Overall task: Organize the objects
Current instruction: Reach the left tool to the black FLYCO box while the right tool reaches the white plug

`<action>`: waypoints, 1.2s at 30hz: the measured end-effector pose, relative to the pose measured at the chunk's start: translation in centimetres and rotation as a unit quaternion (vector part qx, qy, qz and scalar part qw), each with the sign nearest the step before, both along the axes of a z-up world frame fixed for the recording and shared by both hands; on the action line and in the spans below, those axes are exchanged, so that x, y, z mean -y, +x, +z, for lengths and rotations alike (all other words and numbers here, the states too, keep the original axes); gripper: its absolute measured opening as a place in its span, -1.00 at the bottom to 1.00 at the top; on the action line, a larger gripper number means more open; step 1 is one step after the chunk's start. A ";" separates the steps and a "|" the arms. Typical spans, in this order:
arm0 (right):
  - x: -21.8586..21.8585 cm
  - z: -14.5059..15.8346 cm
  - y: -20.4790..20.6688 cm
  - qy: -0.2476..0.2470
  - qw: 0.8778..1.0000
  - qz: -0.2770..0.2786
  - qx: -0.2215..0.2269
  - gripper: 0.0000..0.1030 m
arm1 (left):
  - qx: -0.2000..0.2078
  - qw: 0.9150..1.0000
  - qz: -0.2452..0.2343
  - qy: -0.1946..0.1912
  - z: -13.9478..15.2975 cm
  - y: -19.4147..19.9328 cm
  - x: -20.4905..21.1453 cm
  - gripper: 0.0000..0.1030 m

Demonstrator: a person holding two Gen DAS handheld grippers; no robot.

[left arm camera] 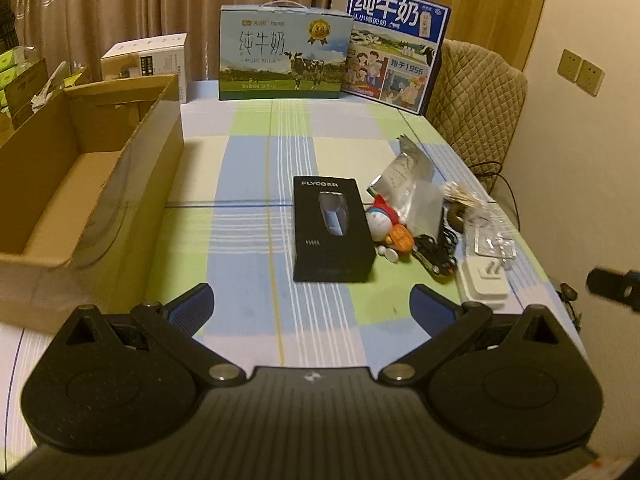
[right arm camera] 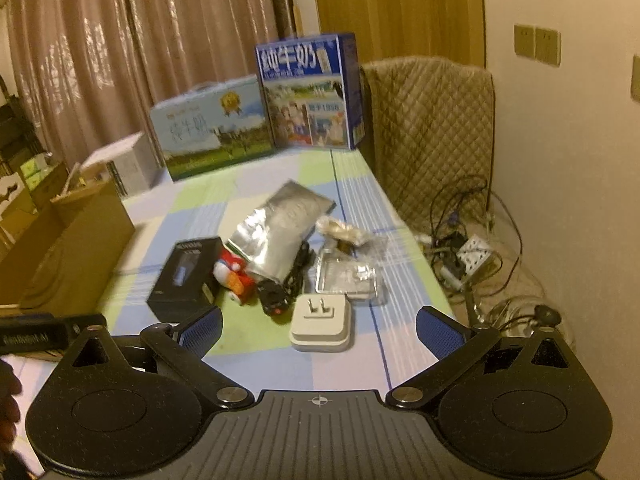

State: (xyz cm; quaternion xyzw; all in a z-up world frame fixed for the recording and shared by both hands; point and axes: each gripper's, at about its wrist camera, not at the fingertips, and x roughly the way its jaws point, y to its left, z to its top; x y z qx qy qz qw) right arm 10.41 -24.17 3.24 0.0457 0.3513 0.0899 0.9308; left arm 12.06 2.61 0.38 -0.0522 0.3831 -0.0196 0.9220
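A black shaver box (left arm camera: 332,228) (right arm camera: 186,276) lies on the checked tablecloth. Right of it lie a small red and white toy (left arm camera: 390,224) (right arm camera: 236,276), a silver foil pouch (left arm camera: 408,184) (right arm camera: 280,228), a black cable bundle (left arm camera: 436,252) (right arm camera: 280,292), a clear packet (right arm camera: 346,276) and a white plug adapter (left arm camera: 482,280) (right arm camera: 322,322). An open cardboard box (left arm camera: 80,184) (right arm camera: 72,256) stands at the left. My left gripper (left arm camera: 312,304) is open and empty, just short of the shaver box. My right gripper (right arm camera: 320,330) is open and empty, with the adapter between its fingers' line.
Two milk cartons (left arm camera: 282,54) (left arm camera: 394,48) and a white box (left arm camera: 148,60) stand at the table's far edge. A quilted chair (right arm camera: 432,128) stands at the right. Cables and a power strip (right arm camera: 468,256) lie on the floor by the wall.
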 end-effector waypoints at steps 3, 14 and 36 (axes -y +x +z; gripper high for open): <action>-0.3 -2.2 1.6 -0.006 1.000 0.002 -0.010 0.95 | -0.008 1.000 -0.005 0.001 -1.0 2.1 -0.1 0.99; -2.2 -9.0 7.9 -0.044 0.997 0.028 -0.048 0.67 | -0.020 0.998 -0.045 0.027 -5.3 8.5 1.7 0.98; -2.6 -11.1 7.8 -0.060 0.994 0.024 -0.085 0.22 | -0.043 0.996 -0.070 0.042 -7.7 10.0 2.2 0.51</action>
